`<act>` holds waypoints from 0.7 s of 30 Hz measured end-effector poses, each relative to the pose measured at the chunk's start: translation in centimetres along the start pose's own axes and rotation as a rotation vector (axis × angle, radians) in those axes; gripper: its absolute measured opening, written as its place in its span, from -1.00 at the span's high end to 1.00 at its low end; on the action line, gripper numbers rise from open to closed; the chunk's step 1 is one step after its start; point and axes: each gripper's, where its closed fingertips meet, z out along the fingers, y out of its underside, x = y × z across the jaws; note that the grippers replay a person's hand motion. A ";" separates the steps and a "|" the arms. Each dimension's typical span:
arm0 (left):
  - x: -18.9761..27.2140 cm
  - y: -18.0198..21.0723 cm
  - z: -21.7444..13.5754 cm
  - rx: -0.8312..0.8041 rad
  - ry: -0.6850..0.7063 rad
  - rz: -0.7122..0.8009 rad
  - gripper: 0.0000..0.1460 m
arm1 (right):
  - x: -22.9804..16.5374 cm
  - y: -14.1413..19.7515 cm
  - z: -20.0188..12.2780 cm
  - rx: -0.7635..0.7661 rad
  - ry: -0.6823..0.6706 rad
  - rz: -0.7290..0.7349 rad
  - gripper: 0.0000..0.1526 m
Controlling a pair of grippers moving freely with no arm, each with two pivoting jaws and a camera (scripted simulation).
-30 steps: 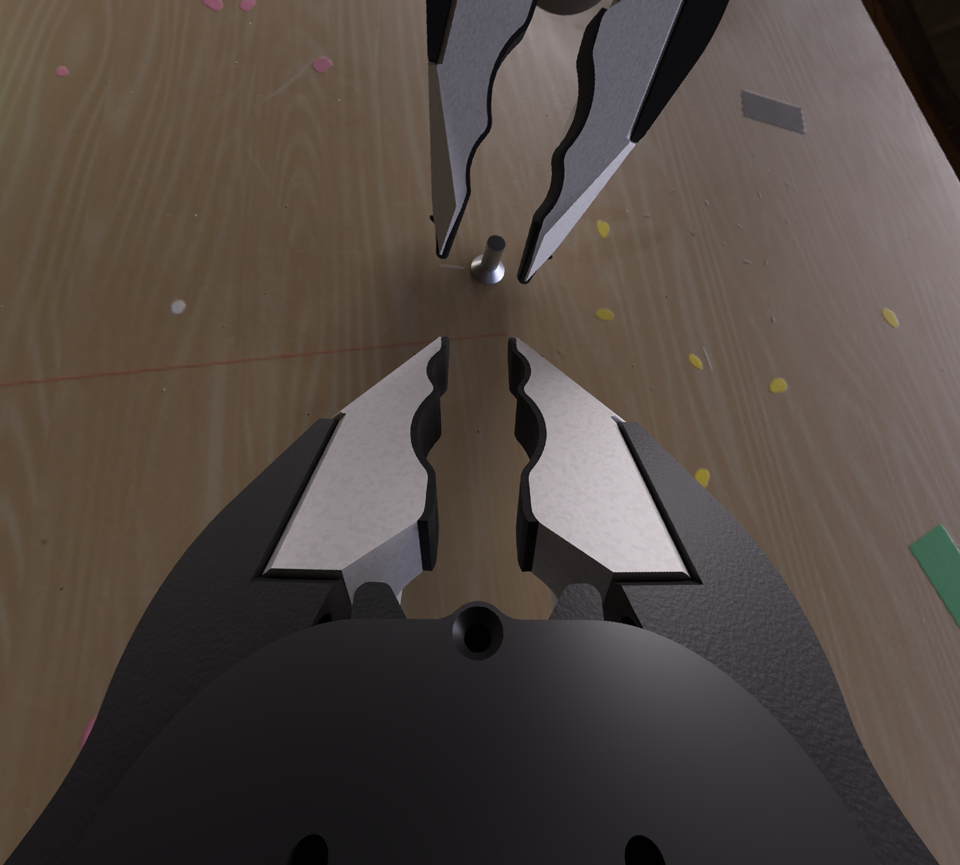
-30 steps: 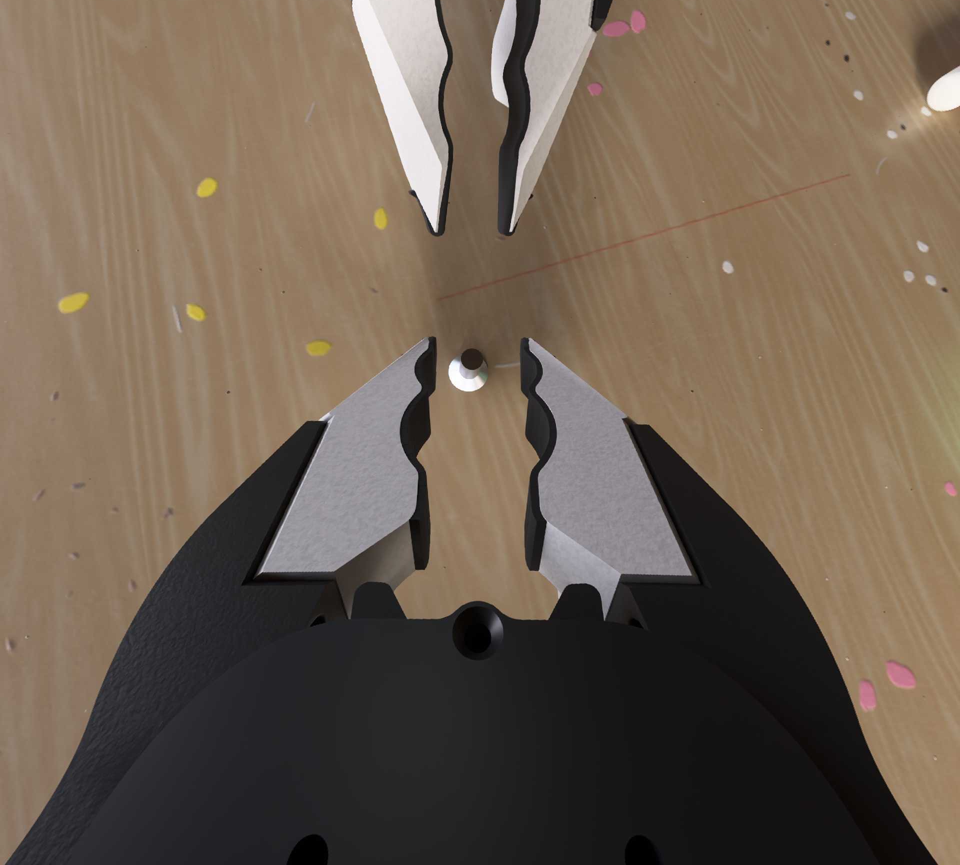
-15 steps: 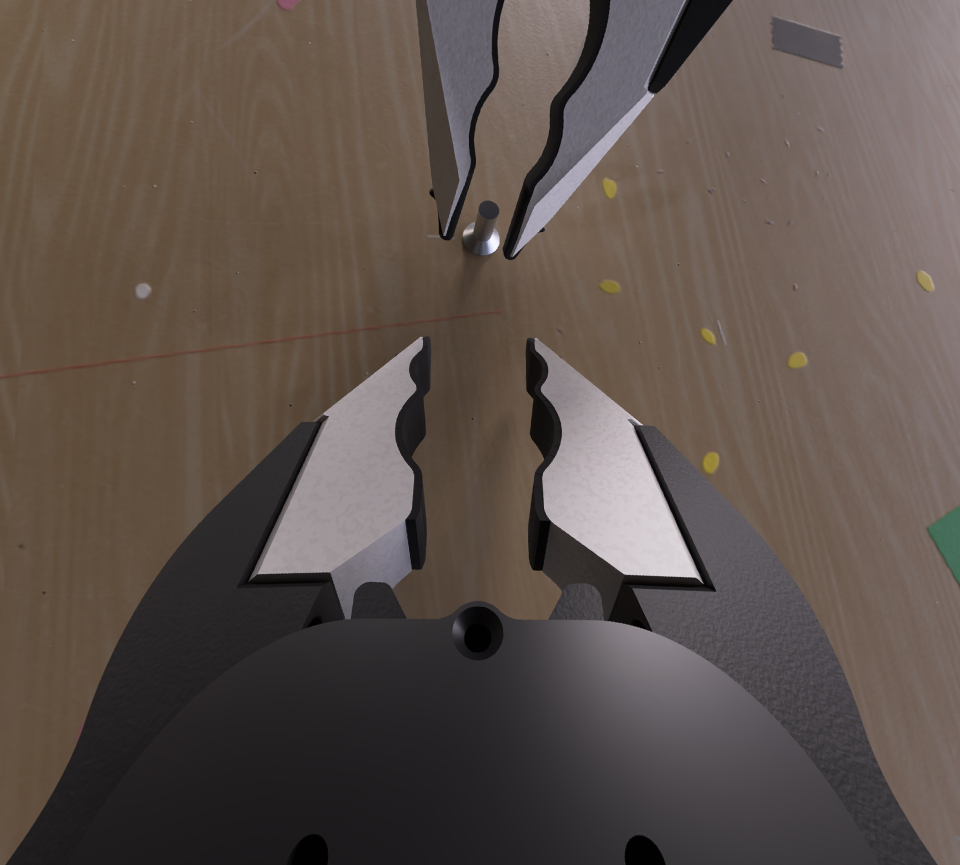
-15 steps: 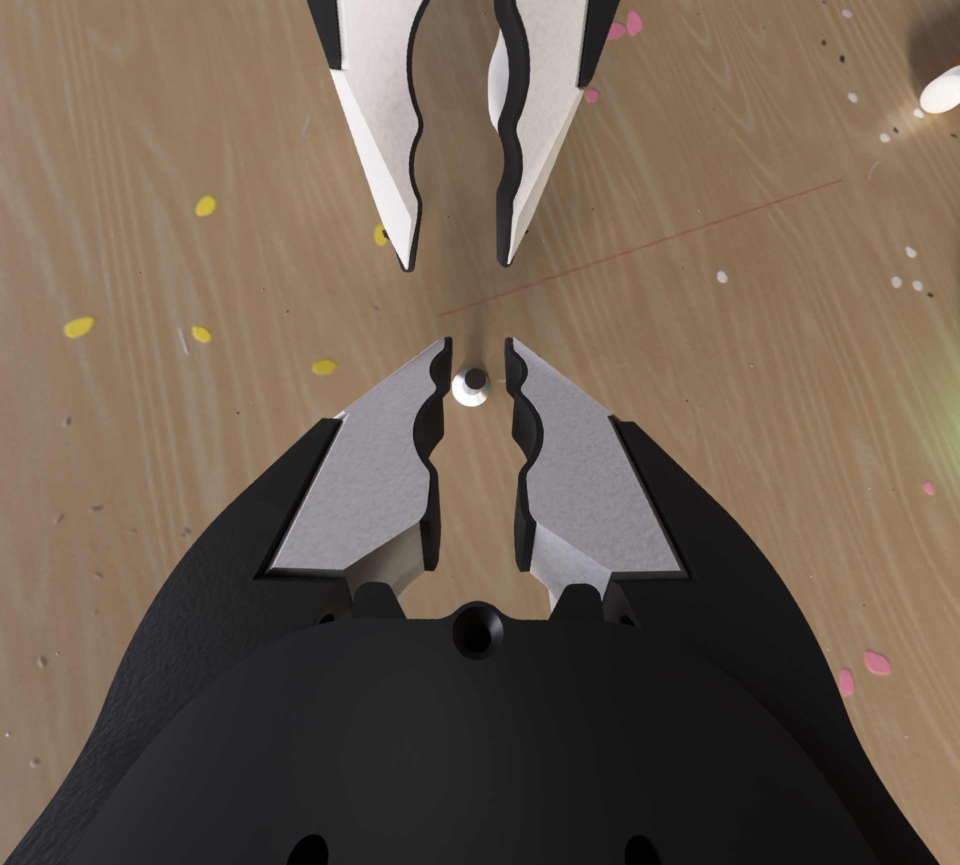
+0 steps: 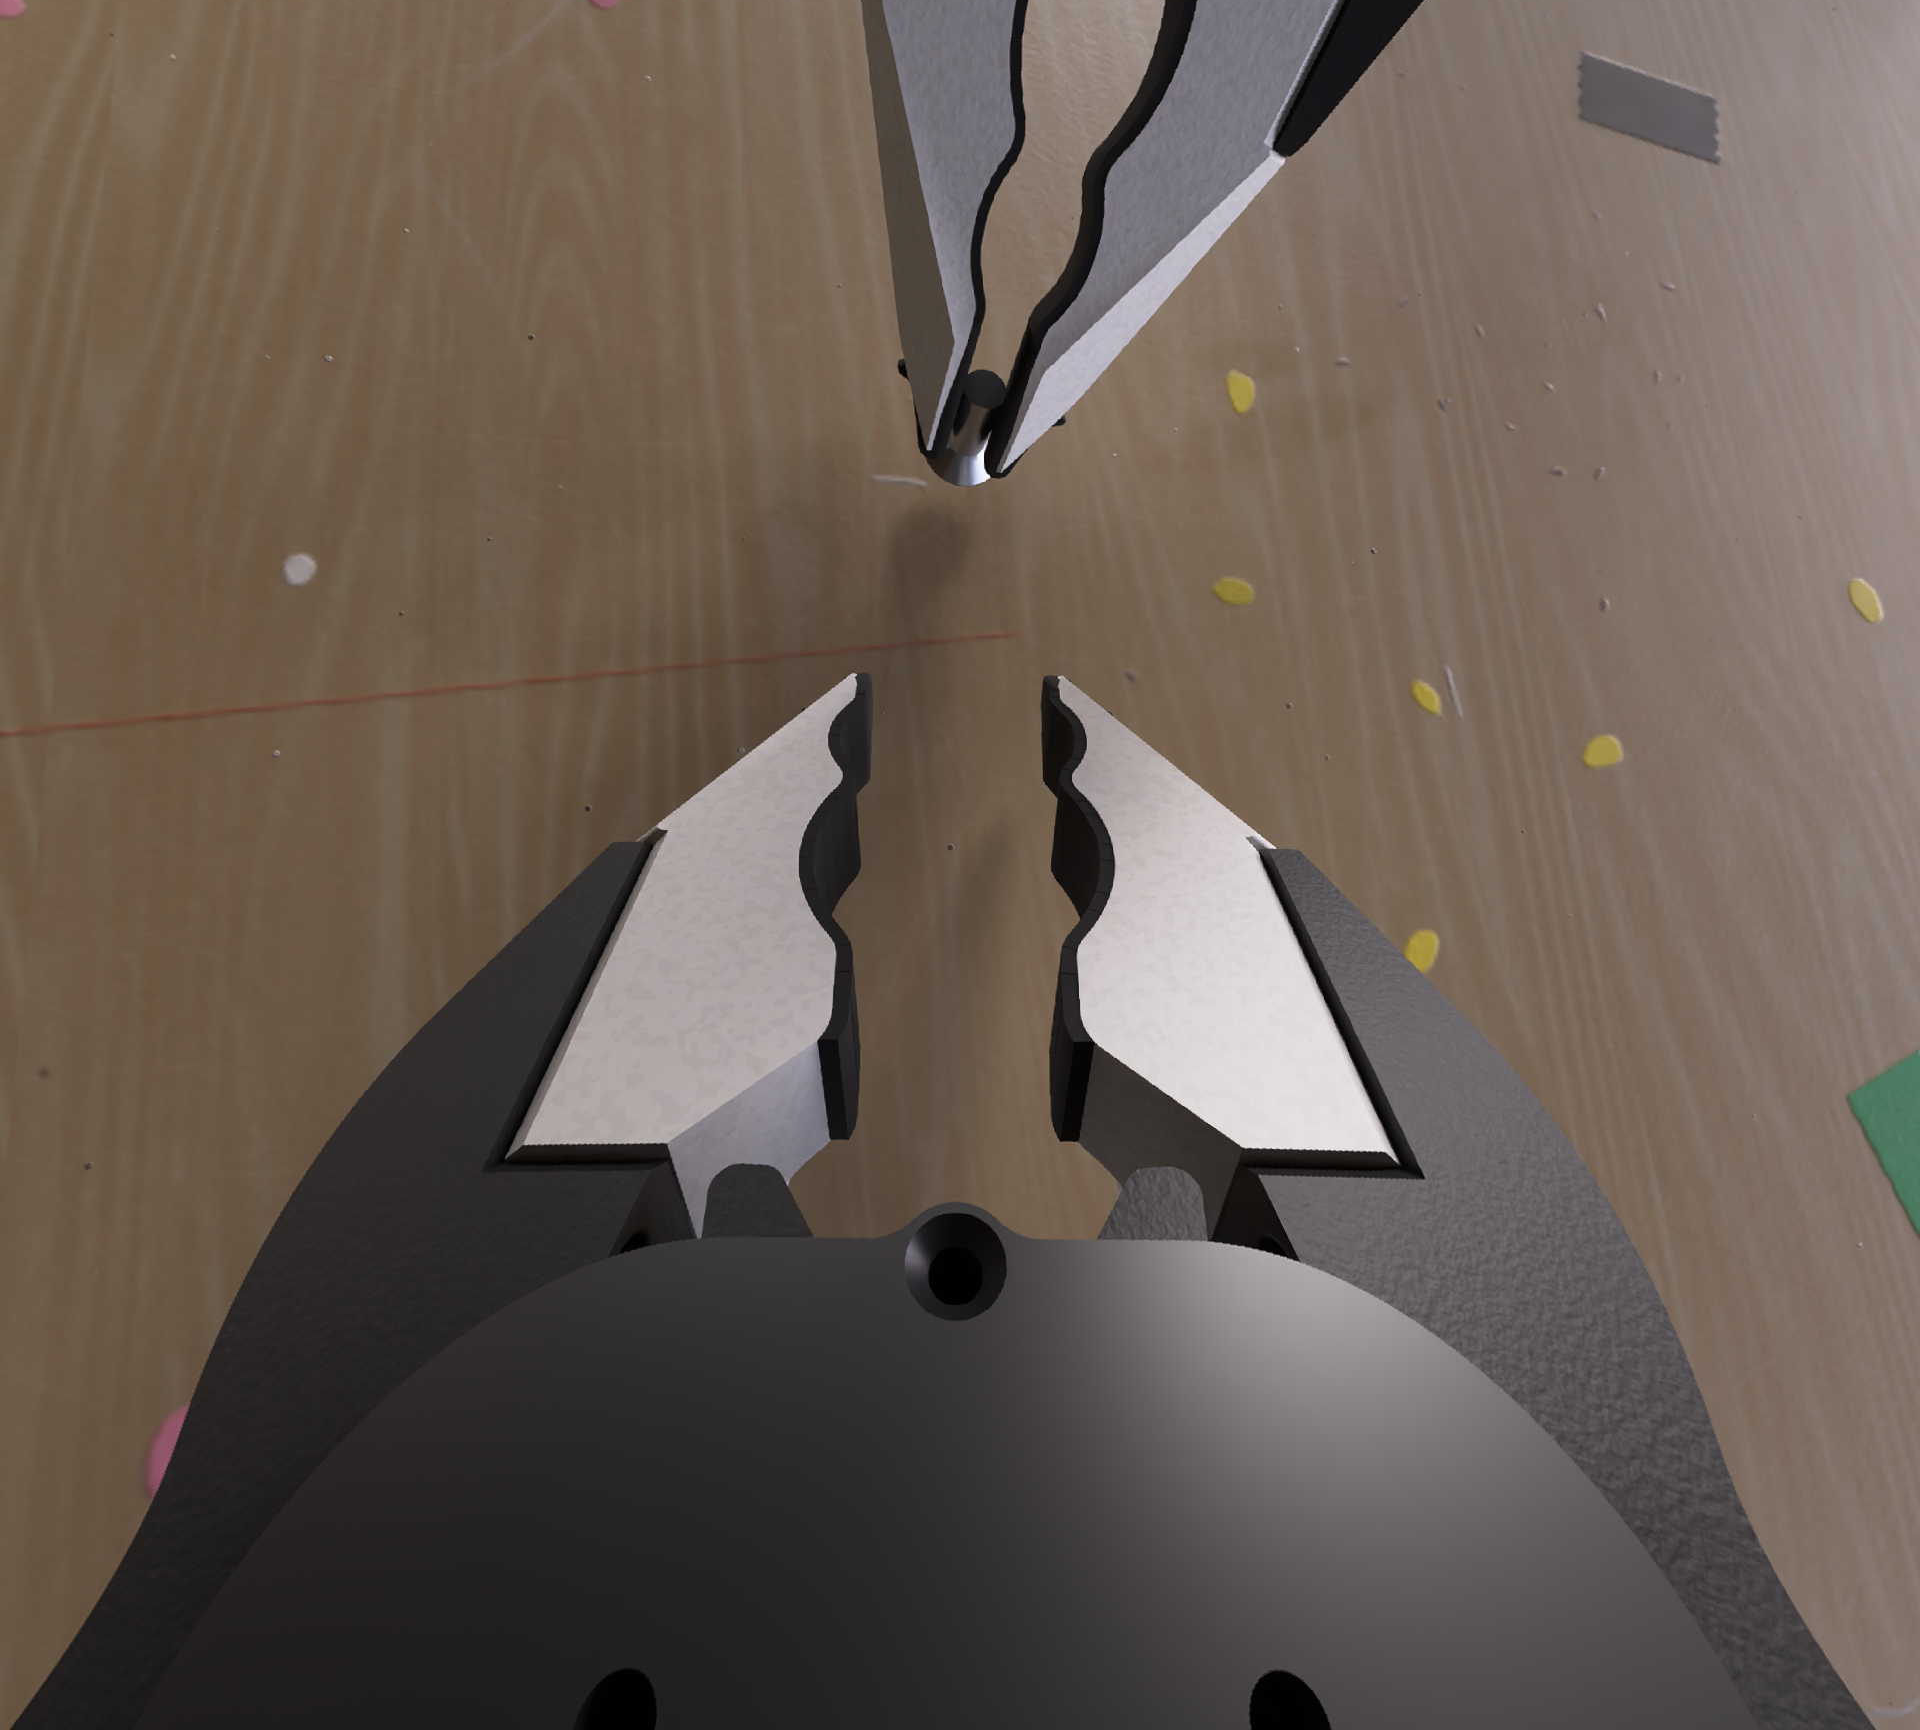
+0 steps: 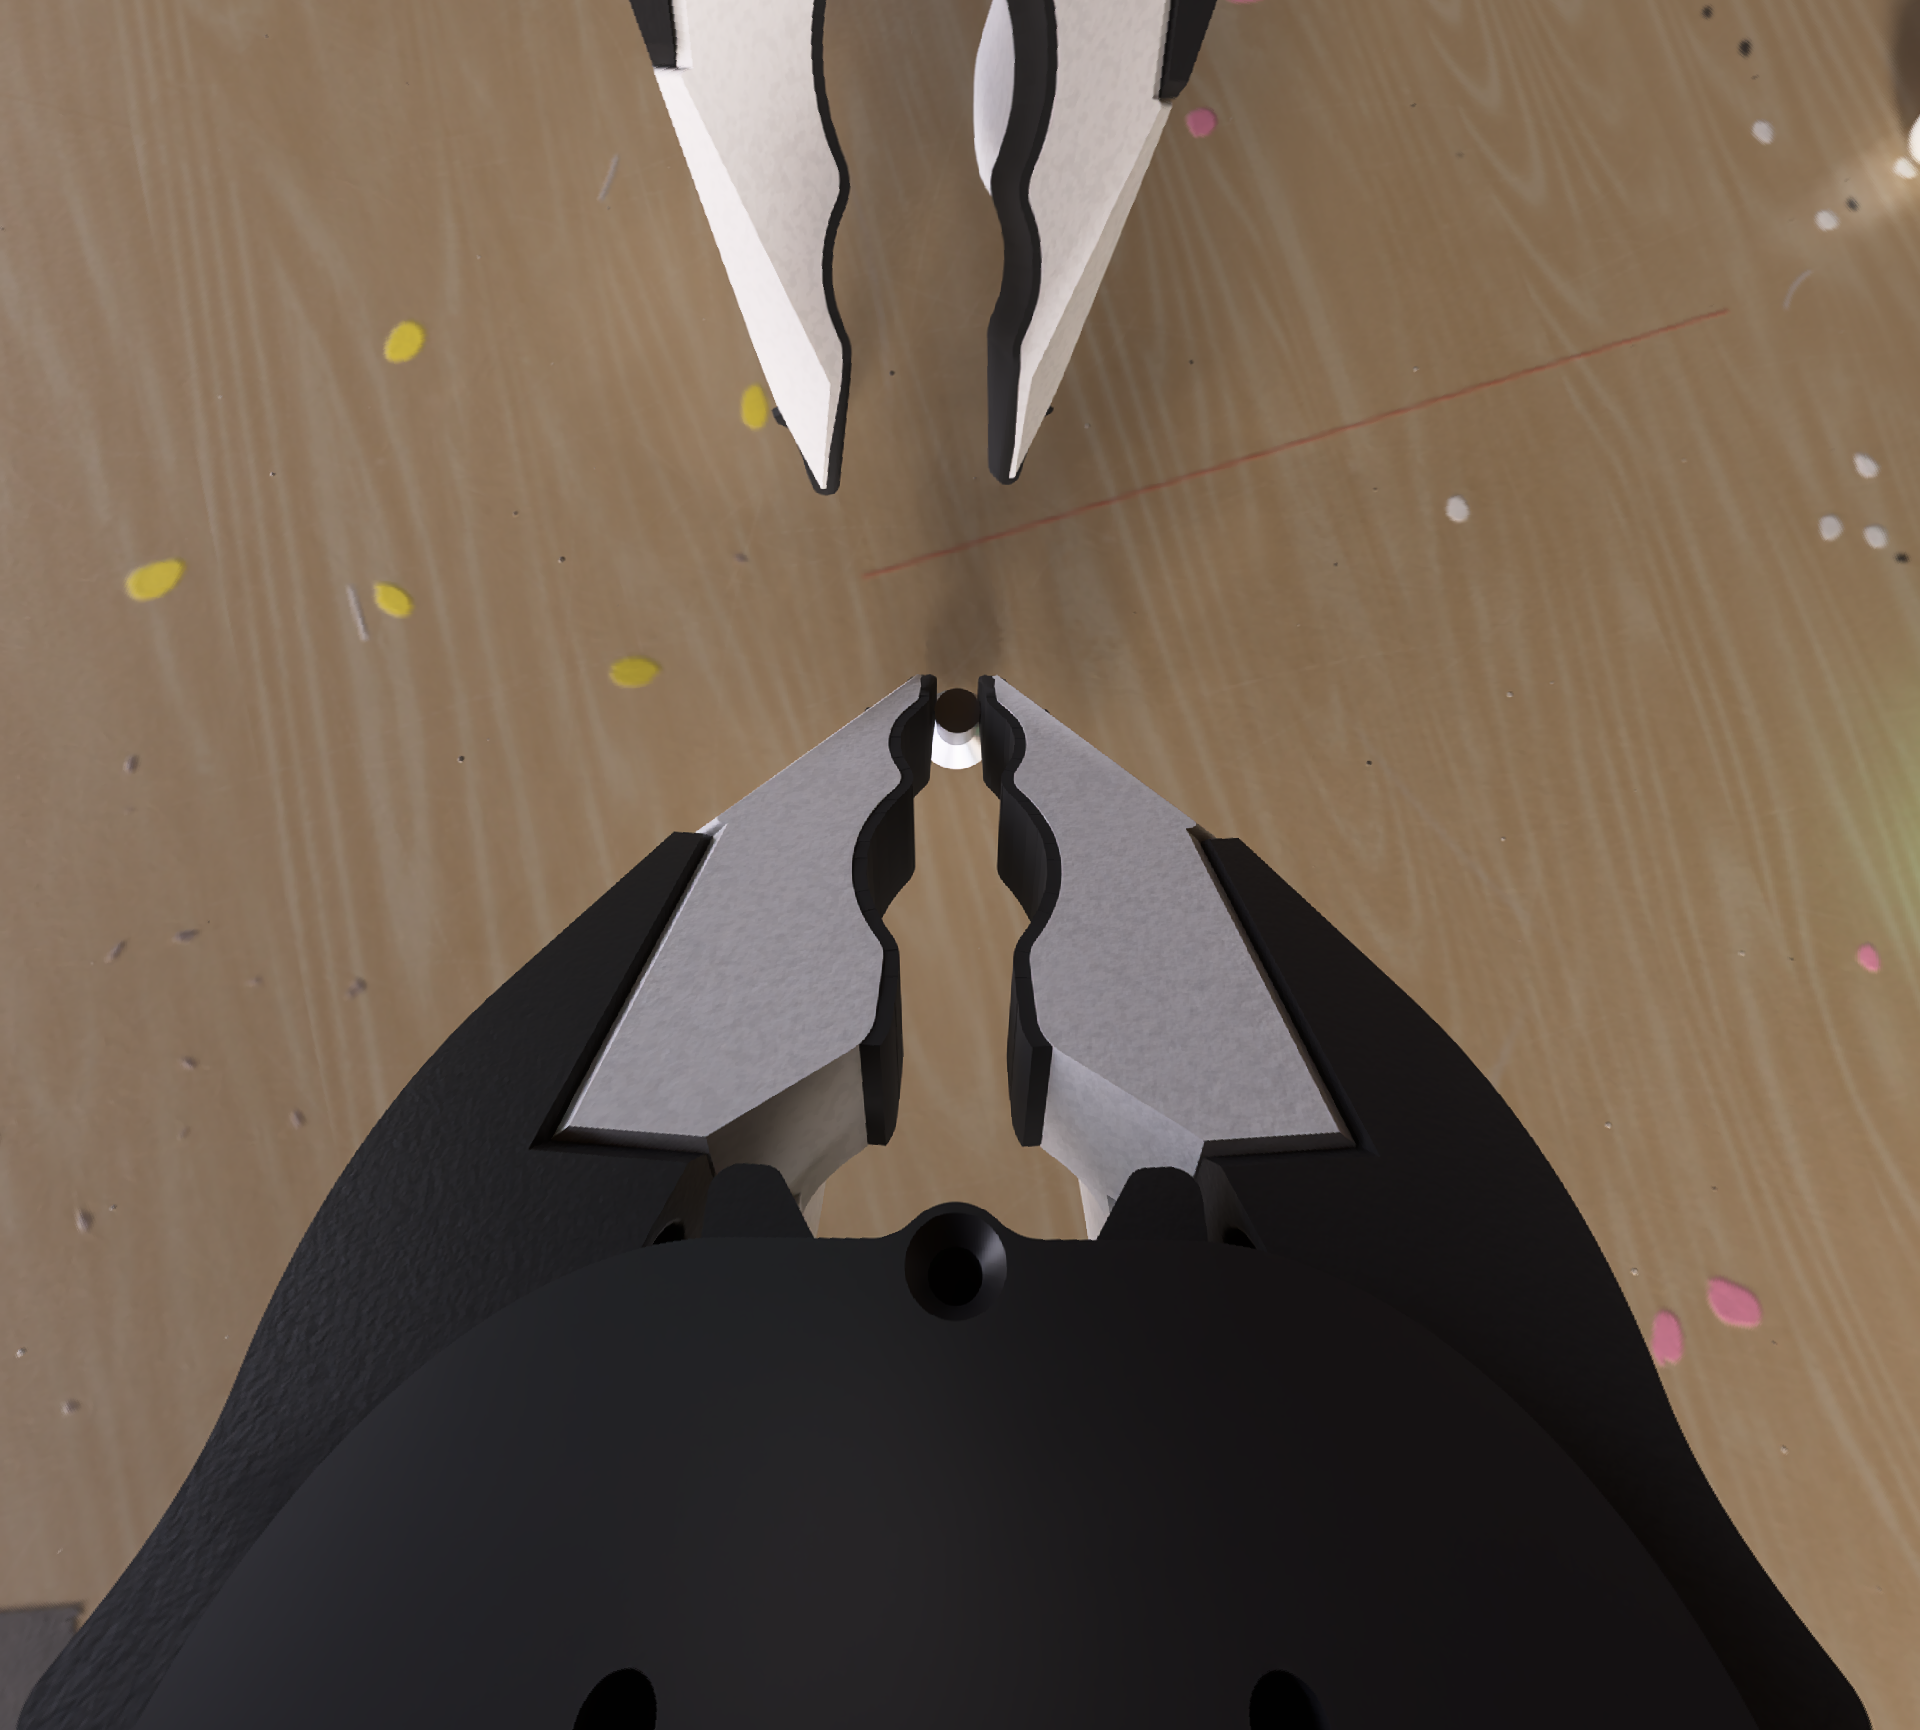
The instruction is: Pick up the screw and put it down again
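My right claw point(image 6: 956, 693) is pinched on the screw point(image 6: 955, 730) at frame centre, just off the table point(image 6: 312, 226); pickup looks done, put-down remains. My left claw point(image 5: 956, 693) is parted, holding nothing.

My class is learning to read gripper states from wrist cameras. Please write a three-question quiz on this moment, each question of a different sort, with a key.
1. True or false: the left gripper holds the screw.
2. Multiple choice: the right gripper has its jaws A) wide open, B) shut on the screw, C) out of view.
3. Fill in: the thin line on the wooden table is ___ in colour.

Key: 1 false, its jaws are open and empty. 2 B. 3 red.
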 end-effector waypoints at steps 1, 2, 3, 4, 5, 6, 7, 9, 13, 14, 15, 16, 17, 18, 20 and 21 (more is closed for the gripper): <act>0.0 0.0 0.0 -0.001 -0.001 0.000 0.56 | 0.1 -0.1 0.0 0.001 0.008 -0.002 0.90; 0.0 0.0 0.0 -0.001 -0.003 0.000 0.56 | 0.1 -0.1 0.0 -0.003 0.013 -0.006 0.90; 0.0 -0.1 0.1 -0.001 -0.004 -0.001 0.56 | 0.1 -0.1 0.2 -0.011 0.014 -0.014 0.90; 0.0 -0.1 0.1 0.000 -0.004 -0.001 0.56 | 0.1 0.0 0.4 -0.023 0.014 -0.023 0.90; 0.0 -0.1 0.1 0.000 -0.005 -0.002 0.56 | 0.1 0.1 0.5 -0.035 0.015 -0.031 0.90; 0.0 -0.1 0.1 0.001 -0.004 -0.002 0.56 | 0.1 0.2 0.6 -0.042 0.017 -0.039 0.90; 0.0 -0.1 0.1 0.001 -0.004 -0.003 0.56 | 0.1 0.2 0.6 -0.047 0.018 -0.046 0.90; 0.0 -0.1 0.1 0.002 -0.004 -0.004 0.56 | 0.1 0.2 0.6 -0.054 0.021 -0.060 0.90; 0.0 -0.1 0.1 0.003 -0.001 -0.005 0.56 | 0.1 0.0 0.5 -0.046 0.022 -0.059 0.90; 0.0 -0.1 0.1 0.004 -0.001 -0.005 0.56 | 0.1 -0.1 0.3 -0.035 0.018 -0.052 0.89; 0.0 -0.1 0.1 0.004 0.000 -0.005 0.56 | 0.2 -0.2 0.2 -0.023 0.015 -0.045 0.79; 0.0 -0.1 0.1 0.004 0.000 -0.006 0.56 | 0.2 -0.4 0.0 -0.011 0.014 -0.037 0.69; 0.0 -0.1 0.1 0.005 0.001 -0.006 0.56 | 0.3 -0.5 -0.1 0.002 0.015 -0.028 0.63; 0.0 -0.1 0.1 0.005 0.001 -0.007 0.56 | 0.3 -0.7 -0.2 0.015 0.012 -0.017 0.64; 0.0 -0.1 0.1 0.006 0.003 -0.008 0.56 | 0.3 -0.8 -0.2 0.025 -0.001 -0.001 0.71; 0.0 -0.1 0.1 0.006 0.003 -0.008 0.56 | 0.2 -0.8 -0.1 0.021 -0.001 0.001 0.72</act>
